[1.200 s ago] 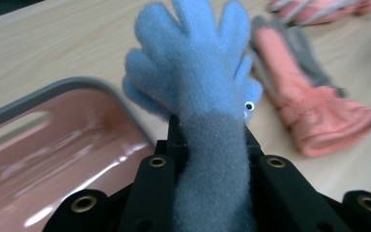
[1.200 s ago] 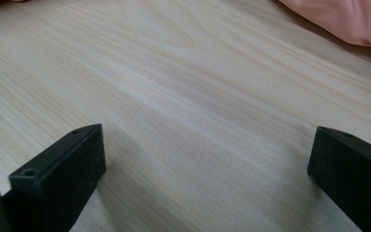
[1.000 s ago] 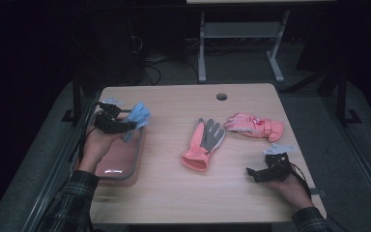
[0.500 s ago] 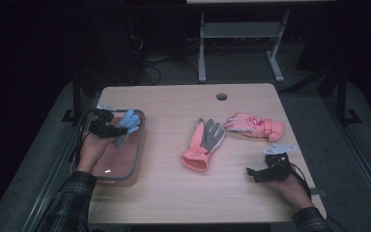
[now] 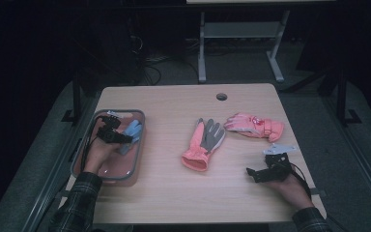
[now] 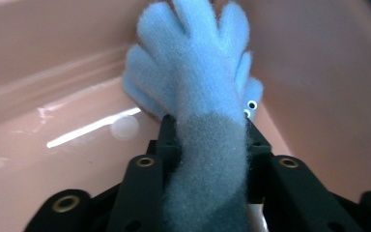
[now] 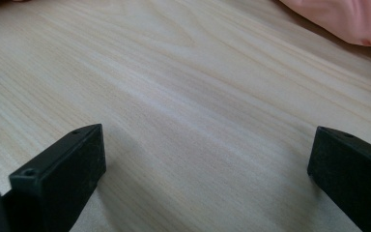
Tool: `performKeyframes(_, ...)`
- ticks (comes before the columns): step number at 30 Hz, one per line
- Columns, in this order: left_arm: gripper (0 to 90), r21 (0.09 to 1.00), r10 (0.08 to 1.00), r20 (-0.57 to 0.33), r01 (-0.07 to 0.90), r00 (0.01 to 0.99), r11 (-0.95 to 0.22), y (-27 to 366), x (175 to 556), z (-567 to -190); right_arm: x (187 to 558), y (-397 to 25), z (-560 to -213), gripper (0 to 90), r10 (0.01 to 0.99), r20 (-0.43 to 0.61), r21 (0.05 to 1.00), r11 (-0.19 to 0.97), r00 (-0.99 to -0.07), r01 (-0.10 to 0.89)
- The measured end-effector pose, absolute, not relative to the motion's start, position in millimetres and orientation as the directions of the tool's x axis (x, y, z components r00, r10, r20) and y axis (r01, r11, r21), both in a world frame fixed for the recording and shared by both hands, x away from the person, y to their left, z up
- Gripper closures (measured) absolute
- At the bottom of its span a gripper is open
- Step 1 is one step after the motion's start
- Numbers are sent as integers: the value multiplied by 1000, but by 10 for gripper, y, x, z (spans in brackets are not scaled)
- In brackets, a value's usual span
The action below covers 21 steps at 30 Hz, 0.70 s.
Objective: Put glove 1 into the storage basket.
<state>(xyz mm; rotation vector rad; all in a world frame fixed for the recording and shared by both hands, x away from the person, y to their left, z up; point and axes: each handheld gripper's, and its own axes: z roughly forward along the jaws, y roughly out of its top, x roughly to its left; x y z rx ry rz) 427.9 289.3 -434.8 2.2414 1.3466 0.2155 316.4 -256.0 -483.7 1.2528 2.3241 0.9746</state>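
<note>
The left tool (image 6: 206,145) is clenched on the cuff of a fuzzy blue glove (image 6: 193,72), holding it down inside the pink tub (image 5: 137,145) at the counter's (image 5: 174,193) left edge, fingers against the tub wall. This looks like the drop-off step; next the jaws need to let go and lift clear. The right tool (image 5: 265,171) rests on the counter, jaws spread wide, holding nothing. I count three gloves: one blue, two pink ones (image 5: 204,142) (image 5: 256,126) lying mid-counter; one tub.
</note>
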Motion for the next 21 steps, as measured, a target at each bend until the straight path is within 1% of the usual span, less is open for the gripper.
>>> performKeyframes(1, 605, 502, 860, -123, 779, 495, -377, 2893, 4279, -4348, 3164, -2560, -4837, 0, 827, 35, 700, 381, -561, 604)
performKeyframes(2, 605, 492, 857, -127, 782, 500, -383, 2883, 4281, -4362, 3164, -2561, -4837, 0, 825, 32, 701, 384, -564, 601)
performKeyframes(3, 571, 485, 856, -125, 784, 501, -388, 2876, 4283, -4374, 3164, -2562, -4837, 0, 825, 32, 701, 384, -565, 601)
performKeyframes(6, 446, 481, 849, -134, 783, 511, -395, 2873, 4285, -4381, 3164, -2562, -4837, 0, 825, 32, 701, 384, -564, 601)
performKeyframes(7, 383, 481, 847, -136, 781, 514, -397, 2873, 4285, -4385, 3165, -2562, -4837, 0, 825, 32, 701, 384, -565, 601)
performKeyframes(10, 262, 481, 854, -121, 783, 506, -395, 2893, 4281, -4392, 3164, -2561, -4837, 0, 825, 33, 701, 384, -564, 601)
performKeyframes(14, 199, 507, 861, -134, 780, 490, -366, 2993, 4259, -4323, 3162, -2561, -4837, 0, 824, 32, 701, 385, -565, 600)
performKeyframes(17, 174, 535, 867, -135, 772, 480, -344, 3065, 4234, -4231, 3162, -2561, -4837, 0, 824, 32, 701, 385, -565, 600)
performKeyframes(21, 165, 574, 865, -126, 747, 485, -335, 3102, 4175, -4068, 3162, -2561, -4837, 0, 824, 32, 701, 385, -565, 600)
